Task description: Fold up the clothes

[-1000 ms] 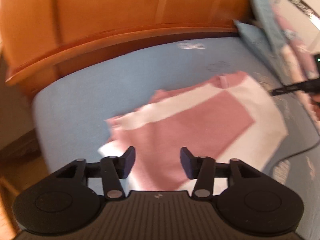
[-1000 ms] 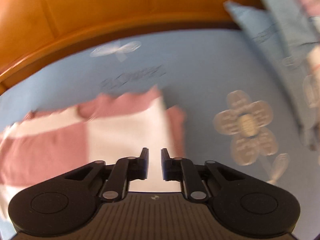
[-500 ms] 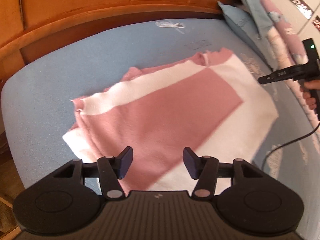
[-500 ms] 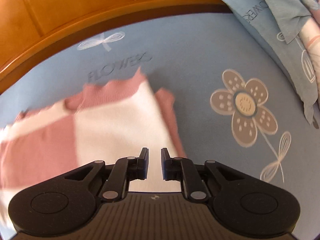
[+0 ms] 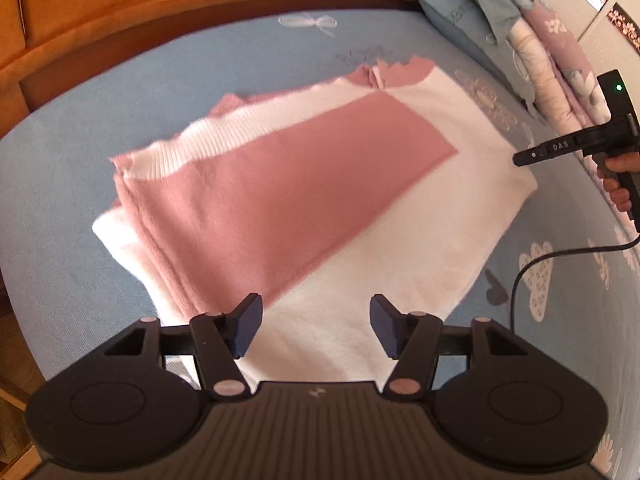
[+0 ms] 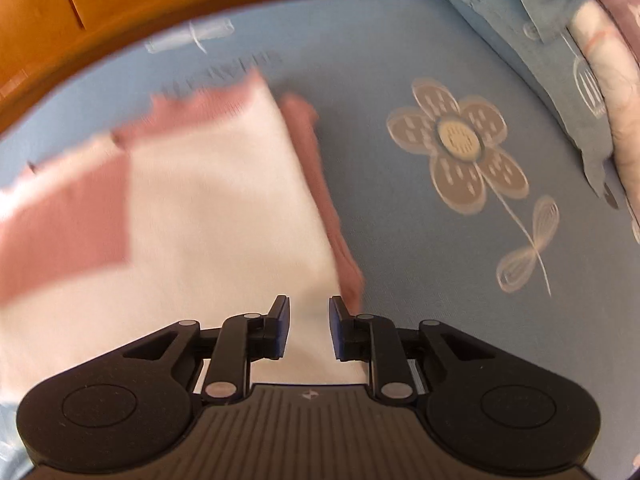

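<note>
A folded pink and white knit garment (image 5: pixel 300 192) lies flat on the blue bed sheet (image 5: pixel 100 100). My left gripper (image 5: pixel 316 314) hovers over its near white edge, jaws open with nothing between them. In the right wrist view the garment (image 6: pixel 220 220) fills the left half, with a pink fold along its right edge. My right gripper (image 6: pixel 308 314) hangs over the garment's near right corner. Its jaws are opening to a narrow gap, with only cloth below and nothing pinched. The right gripper (image 5: pixel 536 156) also shows in the left wrist view, beside the garment's right edge, held by a hand (image 5: pixel 616 164).
A wooden bed frame (image 5: pixel 120 20) curves along the far side. Blue and pink pillows (image 5: pixel 540 60) are stacked at the right. A black cable (image 5: pixel 560 256) trails over the sheet by the garment's right corner. The bed's edge (image 5: pixel 16 264) drops off at the left.
Both grippers have come down closer to the garment, which now looks larger. The right jaws have parted a little. The left jaws stand slightly wider.
</note>
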The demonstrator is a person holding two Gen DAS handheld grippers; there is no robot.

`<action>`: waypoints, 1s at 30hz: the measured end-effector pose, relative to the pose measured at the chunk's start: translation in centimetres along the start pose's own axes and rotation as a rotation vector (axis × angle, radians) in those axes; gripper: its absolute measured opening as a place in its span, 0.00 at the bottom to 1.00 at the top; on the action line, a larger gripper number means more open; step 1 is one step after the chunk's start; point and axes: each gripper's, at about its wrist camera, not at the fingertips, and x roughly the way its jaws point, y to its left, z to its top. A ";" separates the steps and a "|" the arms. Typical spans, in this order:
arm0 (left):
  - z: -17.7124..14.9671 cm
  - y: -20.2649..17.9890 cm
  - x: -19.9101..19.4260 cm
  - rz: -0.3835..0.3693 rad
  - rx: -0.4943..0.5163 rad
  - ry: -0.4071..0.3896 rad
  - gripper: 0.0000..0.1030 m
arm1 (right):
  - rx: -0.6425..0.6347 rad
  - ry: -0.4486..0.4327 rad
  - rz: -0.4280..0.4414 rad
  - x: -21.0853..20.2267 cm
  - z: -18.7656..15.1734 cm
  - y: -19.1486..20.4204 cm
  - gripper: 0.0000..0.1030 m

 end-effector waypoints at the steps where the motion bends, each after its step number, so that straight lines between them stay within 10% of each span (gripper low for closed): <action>1: -0.3 0.3 1.0 0.007 -0.013 0.019 0.57 | 0.006 0.027 -0.010 0.6 -0.5 -0.4 0.24; 8: 1.8 0.3 -1.2 -0.008 -0.024 -0.081 0.57 | -0.012 -0.134 0.002 -3.4 3.0 0.9 0.25; 15: 5.2 2.0 1.1 0.110 -0.061 -0.150 0.57 | -0.020 -0.210 -0.051 2.2 9.2 3.3 0.26; 26: 5.2 4.0 0.5 0.131 -0.151 -0.216 0.59 | 0.007 -0.337 -0.114 0.3 10.2 3.6 0.29; 30: 5.2 4.9 1.6 0.154 -0.167 -0.179 0.59 | -0.025 -0.232 -0.155 3.6 11.7 3.8 0.28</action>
